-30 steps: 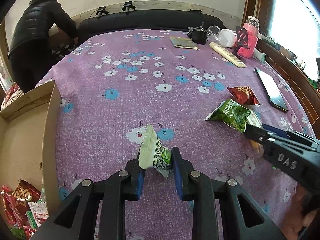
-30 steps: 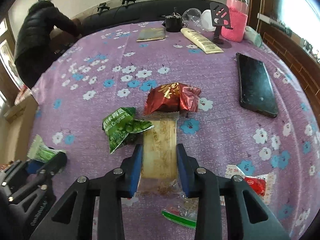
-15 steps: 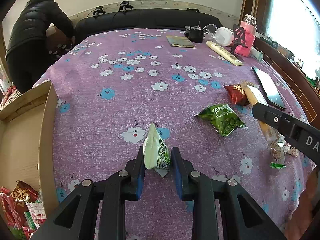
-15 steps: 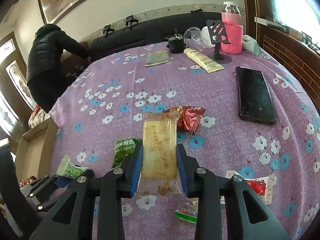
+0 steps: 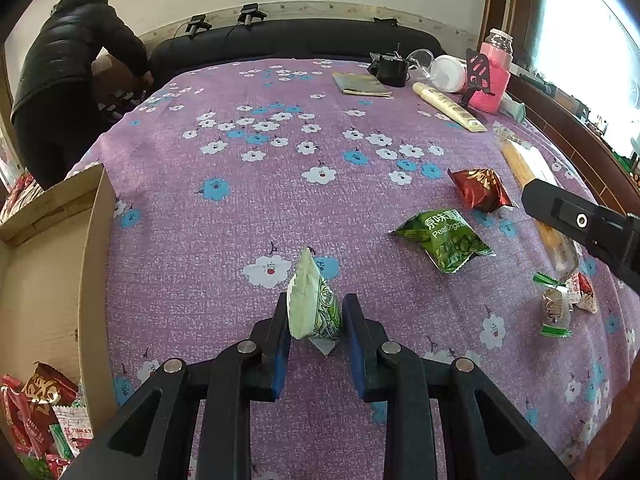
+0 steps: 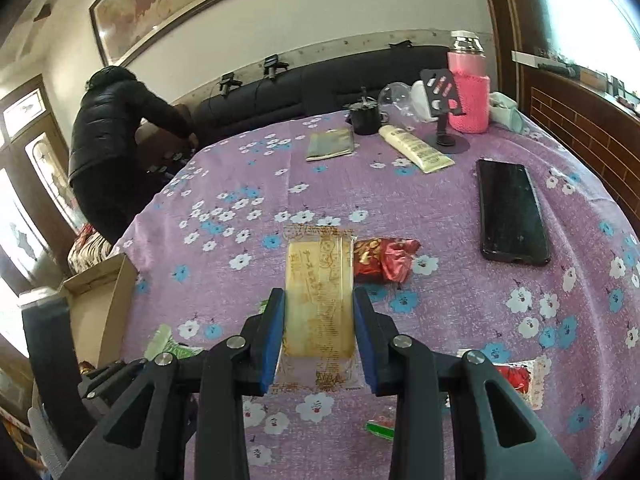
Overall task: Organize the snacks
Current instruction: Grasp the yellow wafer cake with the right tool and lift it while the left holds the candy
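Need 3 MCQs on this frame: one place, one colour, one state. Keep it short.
1. Where is the cardboard box?
A. at the table's left edge
B. beside the pink bottle
C. on the black phone

2. What colour is the pea snack packet lying on the tablecloth?
A. blue
B. green
C. orange

3. What is the right gripper doing?
A. open and empty
B. shut on the pink bottle
C. shut on the tan cake bar

Key: 1 A, it sits off the cloth's left edge; 2 B, the wrapper is green; 3 C, the jaws clamp the bar's sides.
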